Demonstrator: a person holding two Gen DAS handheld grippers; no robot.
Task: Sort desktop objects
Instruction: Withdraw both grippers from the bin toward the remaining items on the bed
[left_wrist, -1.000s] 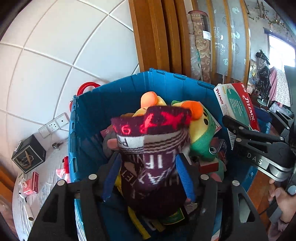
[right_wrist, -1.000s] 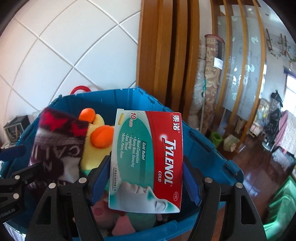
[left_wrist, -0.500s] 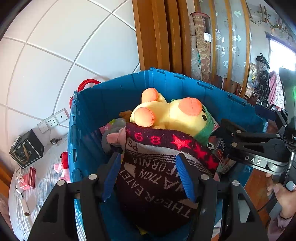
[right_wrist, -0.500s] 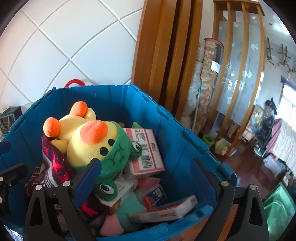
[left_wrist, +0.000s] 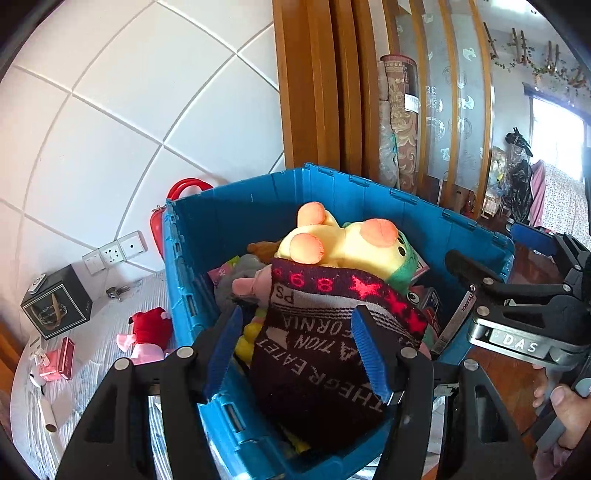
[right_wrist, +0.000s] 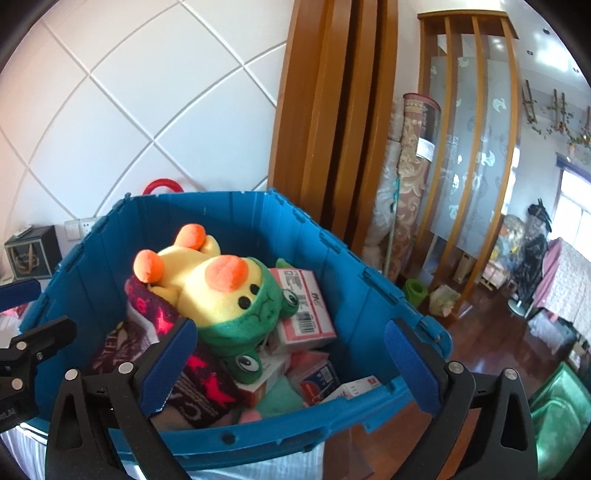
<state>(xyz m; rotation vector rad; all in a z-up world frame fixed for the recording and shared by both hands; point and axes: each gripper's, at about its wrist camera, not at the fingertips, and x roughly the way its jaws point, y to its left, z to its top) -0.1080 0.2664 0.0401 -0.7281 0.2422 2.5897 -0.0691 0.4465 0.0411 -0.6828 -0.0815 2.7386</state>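
A blue plastic bin holds a yellow duck plush in a green frog hood. A dark knitted sock with red stars and white letters lies in the bin against the duck. My left gripper hangs open over the bin's near rim. Its left pad is clear of the sock and its right pad overlaps it in view. My right gripper stands wide open, with nothing between its fingers. The Tylenol box lies in the bin's near corner.
Pink and red cartons fill the bin under the duck. On the white cloth left of the bin lie a red plush, a black box and a small red box. A hand holds the right gripper. Wooden floor lies to the right.
The right gripper opened and the Tylenol box dropped into the bin. The sock went from upright between the left pads to lying in the bin. Both grippers drew back slightly.
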